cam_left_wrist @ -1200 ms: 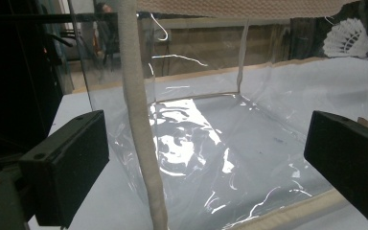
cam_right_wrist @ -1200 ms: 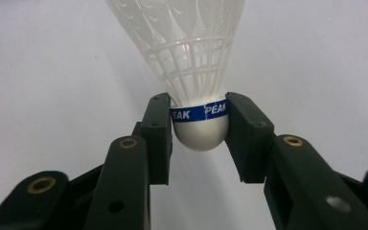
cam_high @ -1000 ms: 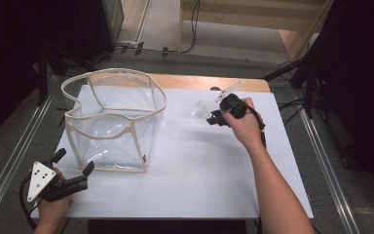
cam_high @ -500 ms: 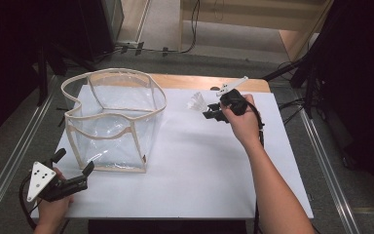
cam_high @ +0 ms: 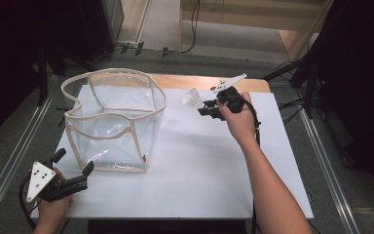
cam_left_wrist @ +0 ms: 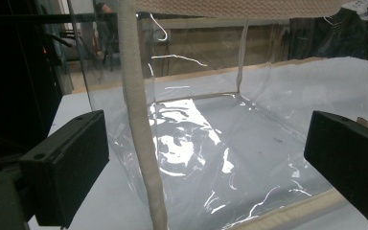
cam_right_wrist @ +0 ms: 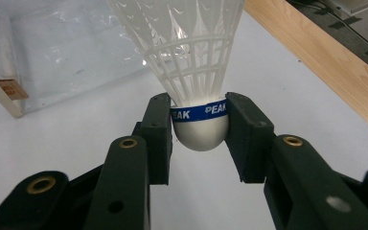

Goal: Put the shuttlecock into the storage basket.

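A white plastic shuttlecock (cam_high: 192, 98) (cam_right_wrist: 191, 72) with a blue band around its cork is held above the white table top (cam_high: 195, 165). My right gripper (cam_high: 205, 108) (cam_right_wrist: 200, 127) is shut on its cork base, skirt pointing away from the hand. A clear plastic bag (cam_high: 114, 119) (cam_left_wrist: 230, 129) with beige webbing trim stands open at the table's left. My left gripper (cam_high: 73, 163) (cam_left_wrist: 206, 158) rests near the front left corner, open, its jaws facing the bag's near corner with nothing between them.
A wooden strip (cam_high: 190, 82) runs along the table's far edge. Metal rails (cam_high: 9, 161) flank both sides of the table. Cables lie on the floor (cam_high: 160, 48) beyond. Bare white surface stretches between the bag and the right arm.
My right gripper has lifted the shuttlecock and carried it away from me and slightly left, toward the bag. The left gripper has stayed where it was.
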A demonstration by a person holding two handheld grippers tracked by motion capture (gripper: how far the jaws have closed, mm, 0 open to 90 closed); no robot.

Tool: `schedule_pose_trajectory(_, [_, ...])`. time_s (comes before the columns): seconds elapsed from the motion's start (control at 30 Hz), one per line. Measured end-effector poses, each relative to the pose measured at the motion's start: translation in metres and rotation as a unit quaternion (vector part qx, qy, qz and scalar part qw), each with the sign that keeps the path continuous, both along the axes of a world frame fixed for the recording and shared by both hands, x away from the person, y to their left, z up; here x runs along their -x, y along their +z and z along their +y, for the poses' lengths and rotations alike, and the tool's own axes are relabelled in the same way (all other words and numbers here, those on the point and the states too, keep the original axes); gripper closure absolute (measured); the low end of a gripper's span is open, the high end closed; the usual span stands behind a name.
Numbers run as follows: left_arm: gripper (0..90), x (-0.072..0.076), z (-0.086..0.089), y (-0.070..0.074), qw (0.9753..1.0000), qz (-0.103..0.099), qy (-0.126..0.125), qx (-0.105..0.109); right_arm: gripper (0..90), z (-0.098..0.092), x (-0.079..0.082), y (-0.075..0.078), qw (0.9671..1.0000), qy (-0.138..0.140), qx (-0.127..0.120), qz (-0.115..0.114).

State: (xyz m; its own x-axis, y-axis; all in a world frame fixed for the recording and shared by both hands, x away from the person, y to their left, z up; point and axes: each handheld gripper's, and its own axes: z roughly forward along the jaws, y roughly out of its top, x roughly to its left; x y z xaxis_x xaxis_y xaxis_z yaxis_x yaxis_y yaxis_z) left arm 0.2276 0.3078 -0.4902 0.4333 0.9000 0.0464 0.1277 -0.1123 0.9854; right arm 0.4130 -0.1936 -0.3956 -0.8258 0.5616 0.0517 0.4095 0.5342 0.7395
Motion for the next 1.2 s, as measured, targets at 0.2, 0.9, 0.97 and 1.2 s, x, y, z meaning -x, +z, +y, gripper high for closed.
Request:
schedule_pose_trajectory(0.2, [2.3,0.0,0.0,0.0,1.0,0.0,0.0,0.0,61.4,-0.001,0.0,0.004,0.9998,0.0,-0.019,-0.002])
schedule_pose_trajectory(0.9, [2.3,0.0,0.0,0.0,1.0,-0.001,-0.001,-0.004,61.3,0.004,0.001,0.01,0.9978,-0.002,-0.062,-0.024])
schedule_pose_trajectory(0.97, [2.3,0.0,0.0,0.0,1.0,-0.001,-0.001,-0.003,61.3,0.005,0.001,0.011,0.9975,-0.003,-0.067,-0.024])
schedule_pose_trajectory(1.2, [2.3,0.0,0.0,0.0,1.0,-0.001,-0.001,-0.003,61.4,0.009,0.0,0.013,0.9967,-0.004,-0.076,-0.03])
